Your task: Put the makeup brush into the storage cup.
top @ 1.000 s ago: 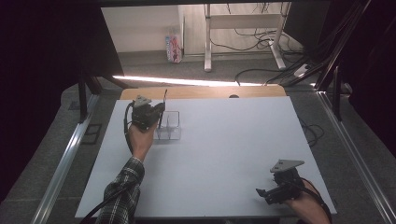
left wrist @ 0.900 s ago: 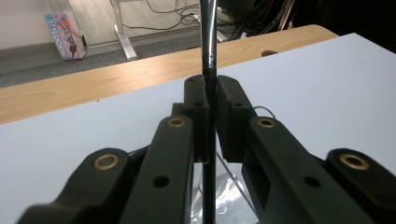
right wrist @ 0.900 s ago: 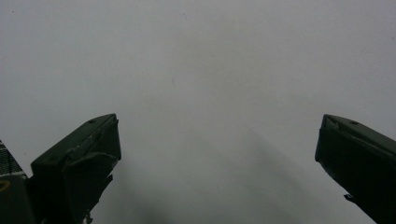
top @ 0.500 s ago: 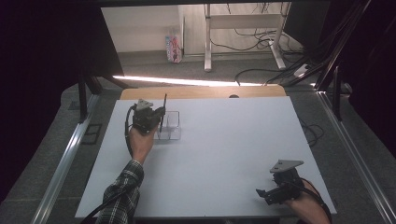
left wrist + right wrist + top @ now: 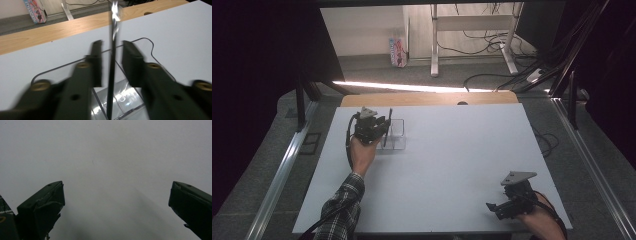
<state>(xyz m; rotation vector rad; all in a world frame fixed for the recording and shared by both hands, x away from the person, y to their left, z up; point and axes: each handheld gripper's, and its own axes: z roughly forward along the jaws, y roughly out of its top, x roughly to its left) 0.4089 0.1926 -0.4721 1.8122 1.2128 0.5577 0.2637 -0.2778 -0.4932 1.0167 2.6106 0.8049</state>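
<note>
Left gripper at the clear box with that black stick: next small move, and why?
Probably lift the left gripper straight up and away. Its jaws have just been opening, and gaps show on both sides of the thin black stick, whose lower end already stands inside the clear box. A sideways pull might tip the stick out.

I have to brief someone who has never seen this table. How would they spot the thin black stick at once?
Start at the white table and go to its far left part, where a clear plastic box sits. The thin black stick stands upright in that box, between the open jaws of the left gripper, untouched by either. It is the one slim dark upright thing there.
</note>
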